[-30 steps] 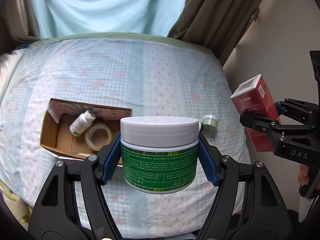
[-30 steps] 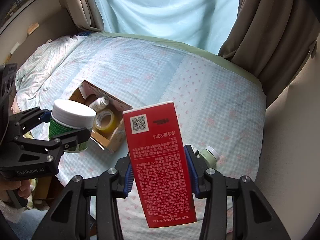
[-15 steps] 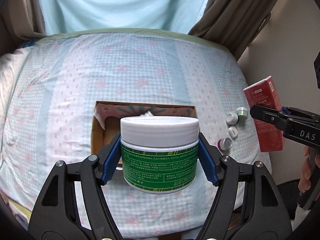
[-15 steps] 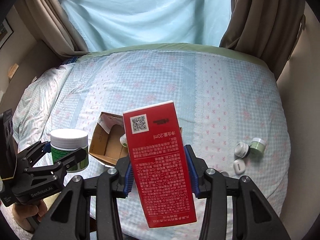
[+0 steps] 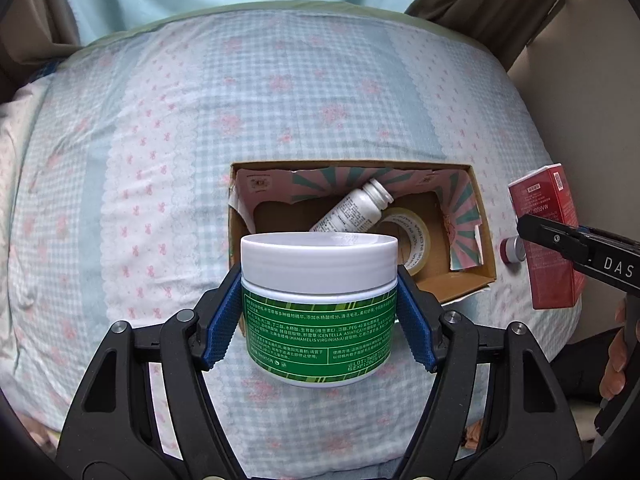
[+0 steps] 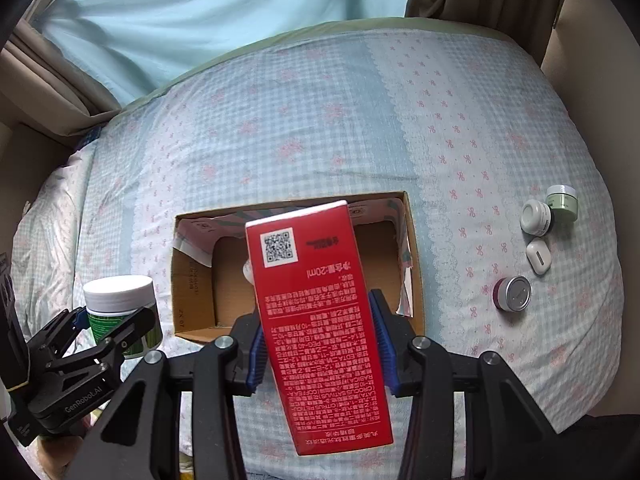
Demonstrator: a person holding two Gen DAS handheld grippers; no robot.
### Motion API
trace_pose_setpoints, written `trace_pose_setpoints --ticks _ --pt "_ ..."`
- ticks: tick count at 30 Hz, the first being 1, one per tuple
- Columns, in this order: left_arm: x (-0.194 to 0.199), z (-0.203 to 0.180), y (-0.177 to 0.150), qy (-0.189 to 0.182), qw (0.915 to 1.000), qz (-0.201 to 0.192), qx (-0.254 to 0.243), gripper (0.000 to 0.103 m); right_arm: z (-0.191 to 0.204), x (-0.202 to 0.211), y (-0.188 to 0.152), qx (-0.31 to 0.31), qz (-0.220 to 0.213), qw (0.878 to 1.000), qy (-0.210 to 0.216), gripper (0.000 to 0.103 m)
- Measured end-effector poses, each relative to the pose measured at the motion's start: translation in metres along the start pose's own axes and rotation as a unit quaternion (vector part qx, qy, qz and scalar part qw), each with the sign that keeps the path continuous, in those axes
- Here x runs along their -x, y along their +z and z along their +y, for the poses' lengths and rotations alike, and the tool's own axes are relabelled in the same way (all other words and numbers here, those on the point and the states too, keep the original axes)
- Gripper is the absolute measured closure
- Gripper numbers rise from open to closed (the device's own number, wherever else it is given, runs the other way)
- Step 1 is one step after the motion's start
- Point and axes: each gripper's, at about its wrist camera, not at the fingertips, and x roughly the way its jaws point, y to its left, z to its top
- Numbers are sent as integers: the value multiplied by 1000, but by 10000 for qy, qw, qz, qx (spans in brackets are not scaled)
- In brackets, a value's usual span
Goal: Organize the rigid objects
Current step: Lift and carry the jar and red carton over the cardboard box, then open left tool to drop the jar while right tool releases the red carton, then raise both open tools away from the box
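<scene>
1. The left gripper (image 5: pixel 319 314) has its fingers clamped on the green jar (image 5: pixel 319 312).
2. The right gripper (image 6: pixel 322 340) grips the red carton (image 6: pixel 320 320).
3. Beyond both fingertips, the cardboard box (image 5: pixel 478 216) sits on the bed (image 5: pixel 160 160).

A: What's up in the air?

B: A white-lidded jar (image 5: pixel 319 308) with a green label, upright, clamped. Also a tall red carton (image 6: pixel 320 320), printed side facing the camera, clamped too, above the near edge of the cardboard box (image 6: pixel 416 280).

A: And in the box?

B: A white bottle (image 5: pixel 352 210) on its side, leaning on a roll of clear tape (image 5: pixel 412 236).

A: Outside it?

B: Four small pieces right of it on the bedspread: a pale green jar (image 6: pixel 562 203), a white jar (image 6: pixel 537 217), a white earbud case (image 6: pixel 539 256), a silver-lidded maroon pot (image 6: pixel 514 293).
</scene>
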Motion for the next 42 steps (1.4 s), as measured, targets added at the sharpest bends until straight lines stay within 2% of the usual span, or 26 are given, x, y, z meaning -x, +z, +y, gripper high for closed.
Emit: trace_pose_setpoints --ticks 4,15,23,24,25,26,27,28,32,37,42 --pt "-28 -6 8 134 9994 193 -240 35 -9 -32 2 -186 209 9996 -29 61" --pt "-113 -13 17 417 9933 870 -641 35 -21 -111 23 -121 514 9977 -434 61" --pt "-126 -22 19 434 9880 994 -1104 34 -26 -132 31 -251 777 9963 -271 61" --pt "-124 -24 20 458 9874 962 -1166 23 -27 -133 32 -275 804 9962 -211 60" --pt "-120 -26 22 493 9873 877 -1233 1 -27 -132 33 -270 769 9965 -178 56" --pt "-114 -29 23 538 9875 724 -1292 1 -26 -130 35 -225 735 9968 -221 48" --pt "-110 -31 24 560 9871 655 -1349 0 -25 -128 36 -169 687 9972 -259 17" --pt "-108 -33 25 513 9866 660 -1398 0 -24 -126 38 -124 641 9977 -203 0" --pt "-104 -38 21 504 9846 690 -1528 0 -26 -119 39 -266 620 9976 121 0" --pt "-92 -40 13 535 9856 625 -1475 0 -26 -110 33 -452 625 9968 226 0" --pt "-69 -38 7 602 9877 455 -1372 0 -15 -93 27 -262 563 9977 263 0"
